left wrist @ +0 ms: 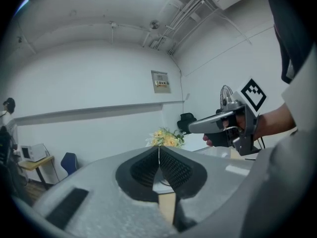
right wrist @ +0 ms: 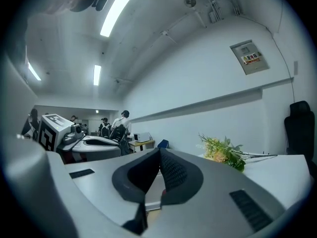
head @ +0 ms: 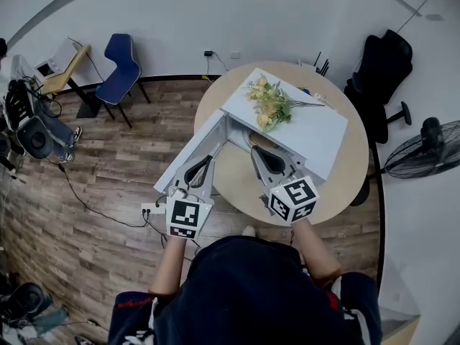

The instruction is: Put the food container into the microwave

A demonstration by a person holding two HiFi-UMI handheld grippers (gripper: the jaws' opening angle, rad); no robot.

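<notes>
The white microwave point(head: 305, 124) stands on a round table point(head: 233, 182), its door point(head: 185, 160) swung open to the left. Something pale lies in the cavity point(head: 248, 136); I cannot tell whether it is the food container. My left gripper point(head: 205, 162) is shut and empty in front of the open door. My right gripper point(head: 259, 154) is shut and empty just before the cavity. In the left gripper view the pads point(left wrist: 171, 168) meet and a pale rounded surface point(left wrist: 163, 184) shows below them. The pads point(right wrist: 171, 171) in the right gripper view touch too.
Yellow flowers point(head: 269, 103) lie on the microwave's top. A blue chair point(head: 118, 67) stands at the back left, a black office chair point(head: 381, 67) and a fan point(head: 428, 146) at the right. A power strip point(head: 152, 208) with cables lies on the wooden floor.
</notes>
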